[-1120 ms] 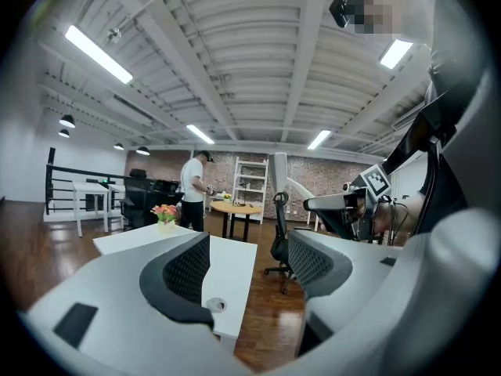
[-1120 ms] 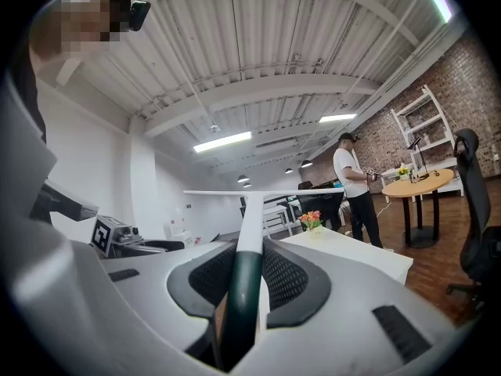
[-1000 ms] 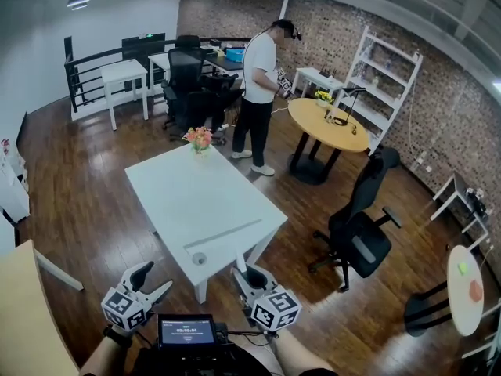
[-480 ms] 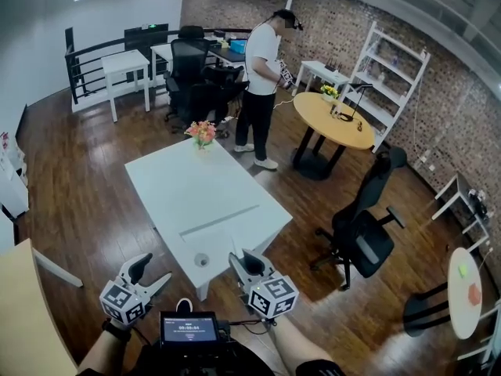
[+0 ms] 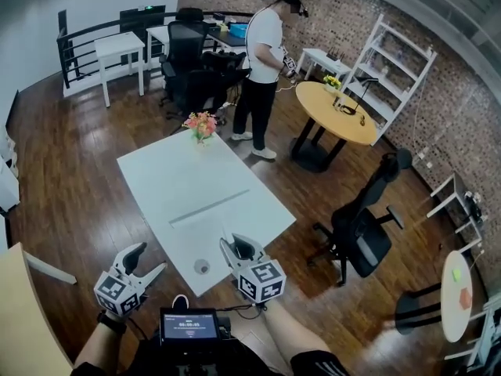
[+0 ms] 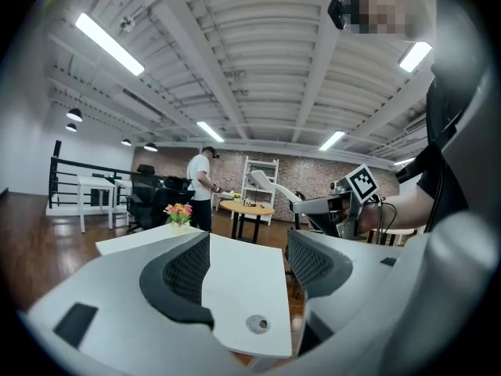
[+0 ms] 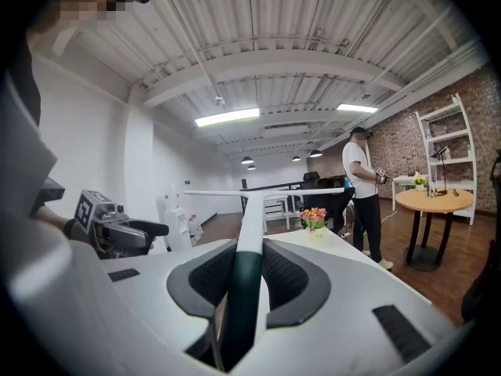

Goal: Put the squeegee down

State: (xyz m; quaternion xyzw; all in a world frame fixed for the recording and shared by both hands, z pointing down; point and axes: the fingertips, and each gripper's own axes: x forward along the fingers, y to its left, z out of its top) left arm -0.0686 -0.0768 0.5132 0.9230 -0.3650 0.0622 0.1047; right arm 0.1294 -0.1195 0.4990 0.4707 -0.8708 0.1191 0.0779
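Note:
The squeegee has a dark green grip, a white shaft and a long white blade. My right gripper is shut on the grip. In the head view the right gripper is at the near corner of the white table, and the blade lies crosswise over the tabletop; I cannot tell whether it touches. My left gripper is open and empty, left of the table's near corner. The left gripper view shows its jaws apart, framing the table corner.
A small round fitting sits in the table near its corner. A vase of flowers stands at the far end. A person stands beyond, by a round wooden table. A black office chair is to the right.
Both grippers have moved forward to the table's near corner. The squeegee blade now reaches farther over the tabletop. Neither gripper's state has changed.

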